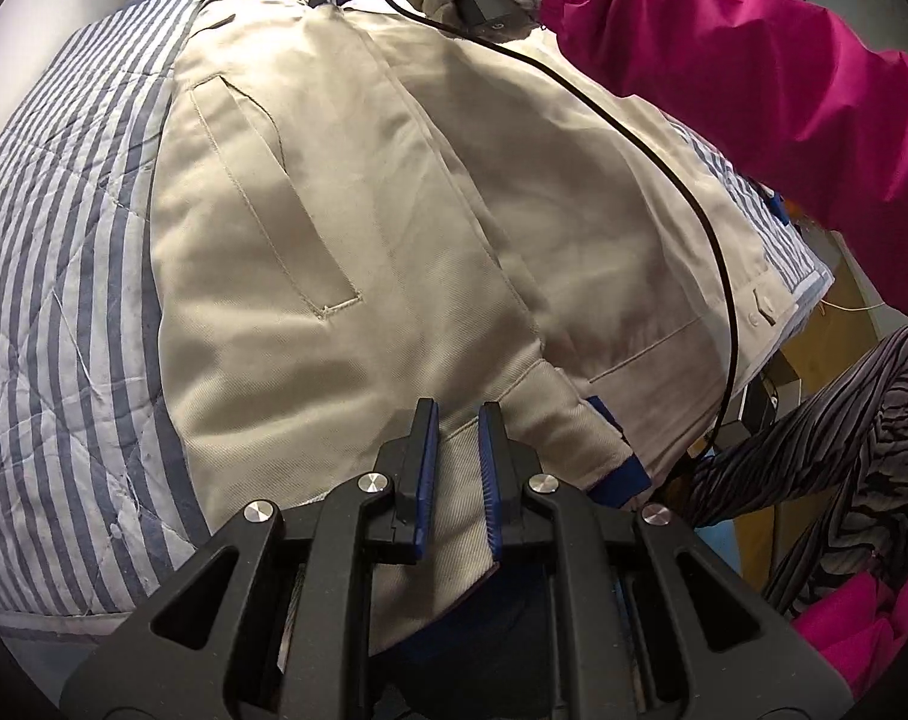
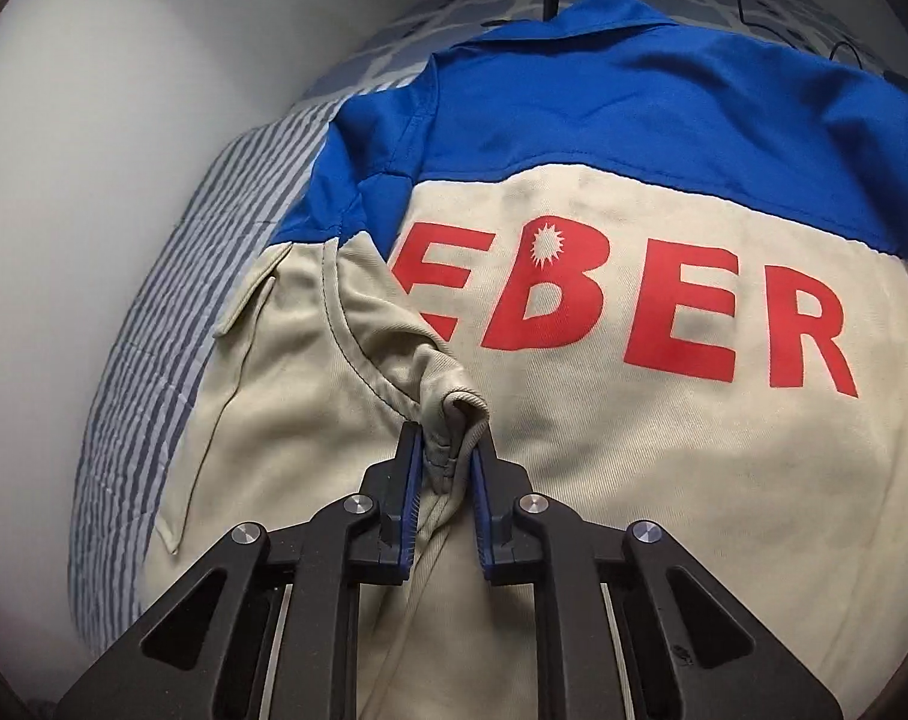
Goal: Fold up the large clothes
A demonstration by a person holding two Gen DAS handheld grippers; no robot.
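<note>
Grippers, left (image 1: 458,420) and right (image 2: 444,441), pinch jacket (image 2: 634,450) folds; lettering partly hidden.

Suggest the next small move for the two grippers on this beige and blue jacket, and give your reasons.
Probably lift both together and carry the fold further across the jacket. The right gripper pinches a bunched ridge of cloth and the left gripper clamps beige fabric near the cuff, so both grips look set.
</note>
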